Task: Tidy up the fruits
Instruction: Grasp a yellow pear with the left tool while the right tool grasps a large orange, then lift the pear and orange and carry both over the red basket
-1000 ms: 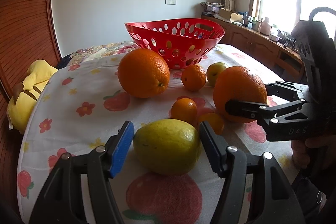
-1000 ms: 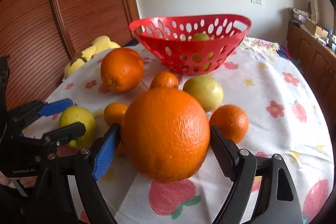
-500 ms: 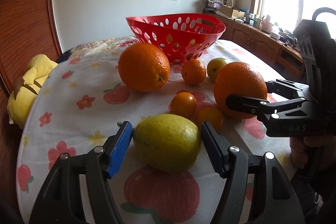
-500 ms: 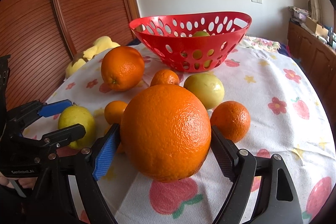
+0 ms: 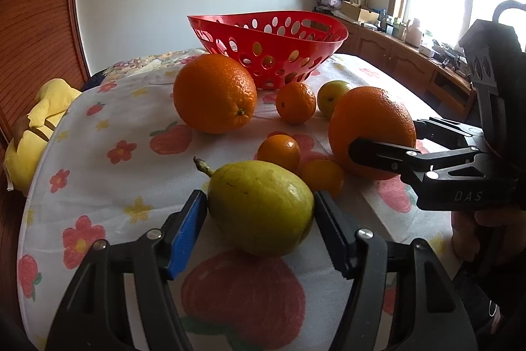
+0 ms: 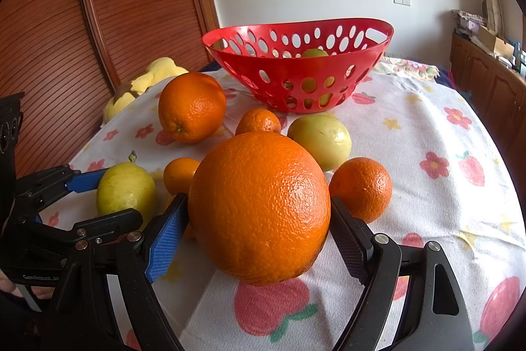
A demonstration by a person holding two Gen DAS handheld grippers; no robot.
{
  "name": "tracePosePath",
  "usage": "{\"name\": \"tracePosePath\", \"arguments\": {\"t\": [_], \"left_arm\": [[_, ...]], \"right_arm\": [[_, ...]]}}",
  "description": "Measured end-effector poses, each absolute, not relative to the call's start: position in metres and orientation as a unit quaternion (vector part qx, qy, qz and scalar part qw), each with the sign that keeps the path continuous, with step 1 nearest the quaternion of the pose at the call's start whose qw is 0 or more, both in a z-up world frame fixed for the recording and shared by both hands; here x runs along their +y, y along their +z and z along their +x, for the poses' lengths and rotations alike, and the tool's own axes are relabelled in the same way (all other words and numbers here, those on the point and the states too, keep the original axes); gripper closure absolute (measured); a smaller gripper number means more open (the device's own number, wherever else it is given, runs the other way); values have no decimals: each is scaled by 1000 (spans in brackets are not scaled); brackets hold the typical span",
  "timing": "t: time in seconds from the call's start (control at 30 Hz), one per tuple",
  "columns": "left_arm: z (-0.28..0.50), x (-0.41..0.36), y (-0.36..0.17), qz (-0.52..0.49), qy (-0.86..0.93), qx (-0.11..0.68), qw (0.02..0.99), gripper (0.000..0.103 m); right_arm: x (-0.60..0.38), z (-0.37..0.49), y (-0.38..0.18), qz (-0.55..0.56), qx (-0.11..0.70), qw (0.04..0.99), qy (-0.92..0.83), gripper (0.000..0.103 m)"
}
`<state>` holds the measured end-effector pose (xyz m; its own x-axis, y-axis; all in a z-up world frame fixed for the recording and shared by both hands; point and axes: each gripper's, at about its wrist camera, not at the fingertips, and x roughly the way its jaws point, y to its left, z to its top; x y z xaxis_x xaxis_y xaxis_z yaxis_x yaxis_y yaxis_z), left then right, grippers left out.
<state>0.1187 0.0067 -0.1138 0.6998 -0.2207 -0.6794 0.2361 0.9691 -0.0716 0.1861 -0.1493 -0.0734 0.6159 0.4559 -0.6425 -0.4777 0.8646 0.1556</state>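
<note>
My left gripper (image 5: 259,213) is shut on a yellow-green pear (image 5: 261,208), held just above the flowered tablecloth. My right gripper (image 6: 259,219) is shut on a big orange (image 6: 259,206), also slightly lifted. Each gripper shows in the other's view: the right gripper (image 5: 388,140) with the orange (image 5: 371,127), the left gripper (image 6: 105,196) with the pear (image 6: 126,189). The red perforated basket (image 6: 328,35) stands at the back with a green fruit (image 6: 315,52) inside.
Loose on the cloth (image 6: 427,127) lie another big orange (image 6: 192,106), small mandarins (image 6: 361,188) (image 6: 258,122) (image 6: 180,175), and a pale green fruit (image 6: 320,137). A yellow plush toy (image 5: 36,124) sits off the table's left edge. Wooden cabinets (image 5: 411,68) line the right wall.
Both grippers closed on their fruit and lifted a little. The pear tilted so its stem now shows. The basket sits lower in both views.
</note>
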Motion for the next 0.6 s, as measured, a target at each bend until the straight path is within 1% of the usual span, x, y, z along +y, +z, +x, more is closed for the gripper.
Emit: {"name": "tracePosePath", "arguments": {"t": [0.2, 0.6], "left_arm": [[116, 8, -110, 7, -125, 366, 922, 38], [110, 7, -82, 11, -134, 333, 933, 38]], "right_arm": [[-149, 186, -73, -14, 353, 899, 260, 18], [-147, 184, -73, -22, 350, 900, 257, 19]]}}
